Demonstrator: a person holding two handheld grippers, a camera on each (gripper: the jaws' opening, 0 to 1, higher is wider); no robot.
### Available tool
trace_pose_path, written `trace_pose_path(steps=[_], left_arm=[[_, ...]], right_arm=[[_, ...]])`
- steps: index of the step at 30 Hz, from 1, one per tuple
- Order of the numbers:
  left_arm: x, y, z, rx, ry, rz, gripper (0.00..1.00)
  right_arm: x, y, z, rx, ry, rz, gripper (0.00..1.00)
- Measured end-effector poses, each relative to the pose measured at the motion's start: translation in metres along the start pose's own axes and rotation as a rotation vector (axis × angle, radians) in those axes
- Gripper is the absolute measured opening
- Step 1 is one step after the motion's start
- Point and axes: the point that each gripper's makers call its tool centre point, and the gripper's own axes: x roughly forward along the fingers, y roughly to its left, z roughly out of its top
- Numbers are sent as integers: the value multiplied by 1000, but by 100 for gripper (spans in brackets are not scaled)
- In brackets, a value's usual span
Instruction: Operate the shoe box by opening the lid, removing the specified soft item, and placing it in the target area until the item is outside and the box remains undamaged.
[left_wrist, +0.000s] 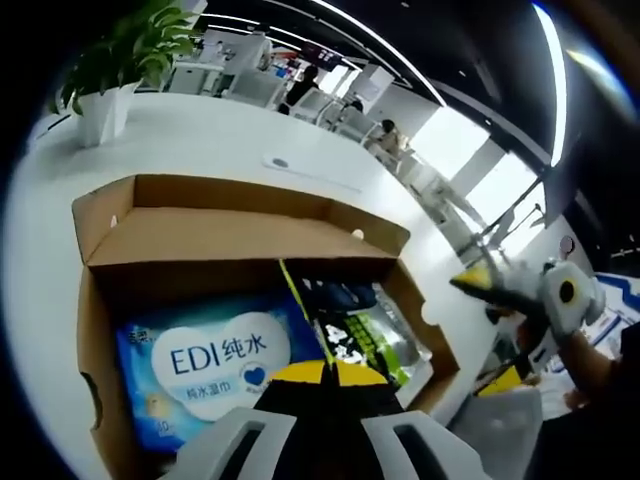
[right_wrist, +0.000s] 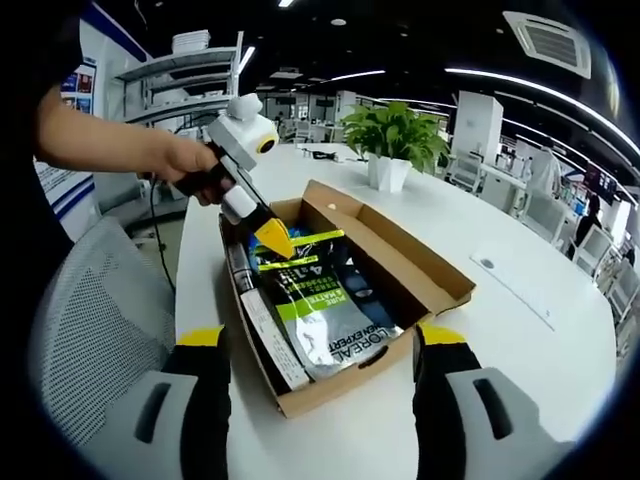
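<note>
Open shoe box w/ wipes pack, black-green pouch inside

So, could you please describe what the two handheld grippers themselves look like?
Left gripper: white rounded body, yellow-ringed round detail, black handle, yellow-tipped jaws. Right gripper: pale grey jaws with dark slots, black fingers capped with yellow bands. Dark sleeve at the upper arm.

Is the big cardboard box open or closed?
Open. The box has its lid folded back, and the blue wipes pack inside shows.
</note>
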Motion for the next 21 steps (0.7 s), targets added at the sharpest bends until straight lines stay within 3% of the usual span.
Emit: trace_pose_path(steps=[21], left_arm=[[-8, -11, 12, -25, -10, 16, 0]], right_arm=[[37, 1, -3, -57, 25, 0, 48]])
